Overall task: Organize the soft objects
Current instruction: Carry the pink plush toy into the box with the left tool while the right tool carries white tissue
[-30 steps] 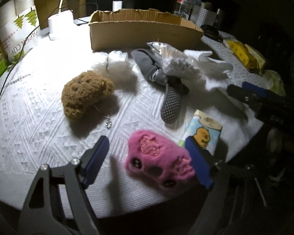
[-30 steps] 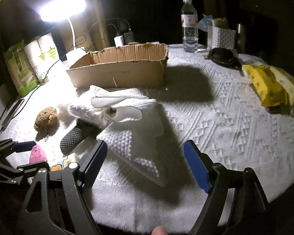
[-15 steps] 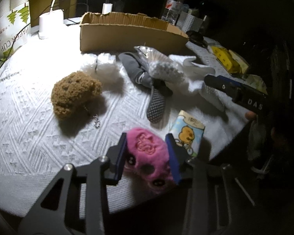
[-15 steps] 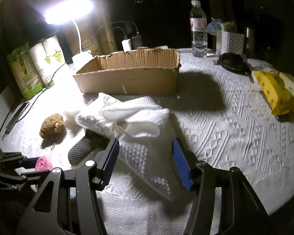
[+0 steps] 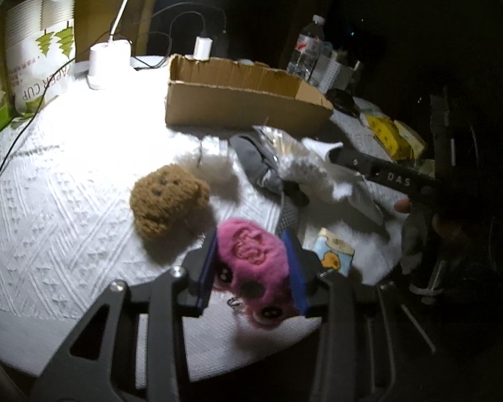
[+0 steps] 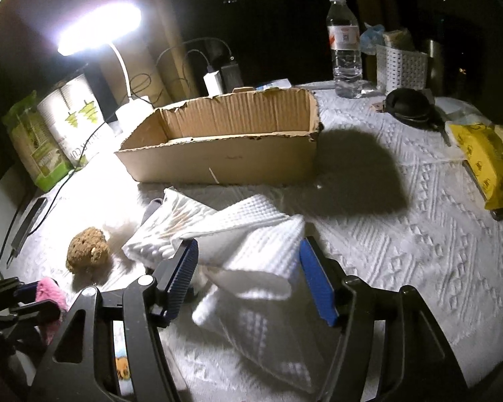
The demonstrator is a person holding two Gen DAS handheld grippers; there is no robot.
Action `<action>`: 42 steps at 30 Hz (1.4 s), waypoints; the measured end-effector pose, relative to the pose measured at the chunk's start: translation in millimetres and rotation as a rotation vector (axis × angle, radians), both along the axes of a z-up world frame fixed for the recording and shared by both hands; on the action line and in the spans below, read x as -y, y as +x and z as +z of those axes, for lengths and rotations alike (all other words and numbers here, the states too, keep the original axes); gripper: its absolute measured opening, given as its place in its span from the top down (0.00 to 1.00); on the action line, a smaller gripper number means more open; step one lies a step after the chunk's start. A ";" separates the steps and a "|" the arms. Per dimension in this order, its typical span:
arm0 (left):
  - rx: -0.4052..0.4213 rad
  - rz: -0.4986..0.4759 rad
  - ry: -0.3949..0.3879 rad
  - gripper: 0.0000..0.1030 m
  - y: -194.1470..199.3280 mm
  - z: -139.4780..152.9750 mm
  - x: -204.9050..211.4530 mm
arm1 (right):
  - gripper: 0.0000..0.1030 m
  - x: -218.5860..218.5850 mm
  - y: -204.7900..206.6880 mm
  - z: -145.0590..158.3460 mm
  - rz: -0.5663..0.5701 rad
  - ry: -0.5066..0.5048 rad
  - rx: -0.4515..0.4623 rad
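Observation:
My left gripper [image 5: 253, 264] is shut on a pink plush toy [image 5: 251, 261] and holds it just above the white tablecloth near the front edge. My right gripper [image 6: 248, 276] is shut on a folded white waffle towel [image 6: 258, 251], lifted off the cloth. A brown plush bear [image 5: 167, 197] lies left of the pink toy; it also shows in the right wrist view [image 6: 88, 249]. An open cardboard box [image 6: 231, 140] stands at the back of the table. A grey sock [image 5: 255, 160] and a bag of cotton swabs [image 6: 164, 231] lie in front of it.
A tissue pack with a duck picture [image 5: 333, 256] lies at the front edge. A lamp base [image 5: 109, 63], a paper cup sleeve [image 5: 40, 50], a water bottle [image 6: 345, 47], a white basket [image 6: 400, 67] and a yellow pack [image 6: 486, 164] ring the table.
Both grippers closed: the left on the pink plush, the right on the white towel. Both then lifted their objects off the cloth and moved toward the box.

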State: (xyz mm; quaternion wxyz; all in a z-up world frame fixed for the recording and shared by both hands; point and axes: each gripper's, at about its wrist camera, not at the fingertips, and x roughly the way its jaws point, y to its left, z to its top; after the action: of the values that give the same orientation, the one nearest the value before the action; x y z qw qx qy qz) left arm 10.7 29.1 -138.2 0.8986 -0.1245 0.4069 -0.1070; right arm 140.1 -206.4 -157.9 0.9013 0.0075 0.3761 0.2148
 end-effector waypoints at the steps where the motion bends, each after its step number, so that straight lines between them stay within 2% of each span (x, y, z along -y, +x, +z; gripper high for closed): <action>1: 0.003 0.001 -0.001 0.62 0.0 0.6 -1.8 | 0.42 -1.4 1.0 0.8 0.004 0.004 0.000; 2: 0.007 0.002 -0.002 0.62 0.9 1.9 -3.2 | 0.56 -3.3 1.7 1.9 0.007 0.002 0.003; 3: 0.011 0.003 -0.003 0.62 1.6 3.5 -4.9 | 0.64 -5.2 2.3 3.2 0.011 -0.005 0.010; 4: 0.015 0.003 -0.003 0.62 2.5 4.8 -5.6 | 0.80 -6.3 2.5 4.2 0.015 -0.007 0.015; 6: 0.024 0.002 -0.003 0.62 5.7 7.9 -6.7 | 0.91 -7.0 3.1 7.3 0.022 -0.004 0.023; 11: 0.046 -0.002 0.001 0.62 14.0 16.8 -7.4 | 0.94 -6.3 -2.4 25.8 0.042 0.007 0.080; 24: 0.130 -0.007 0.026 0.62 46.5 51.6 -10.8 | 0.95 3.1 -3.6 89.6 0.040 0.021 0.229; 33: 0.169 -0.027 0.062 0.62 76.7 69.9 0.0 | 0.95 6.6 17.1 103.8 0.064 0.034 0.265; 42: 0.207 -0.046 0.095 0.62 118.8 86.8 19.7 | 0.95 14.6 46.4 103.2 0.087 0.057 0.271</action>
State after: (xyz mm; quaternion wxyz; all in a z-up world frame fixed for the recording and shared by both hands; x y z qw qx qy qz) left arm 129.5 9.4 -51.3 0.9380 -0.0608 0.3194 -0.1206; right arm 186.5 -221.1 -54.7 0.9331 -0.0121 0.2446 0.2633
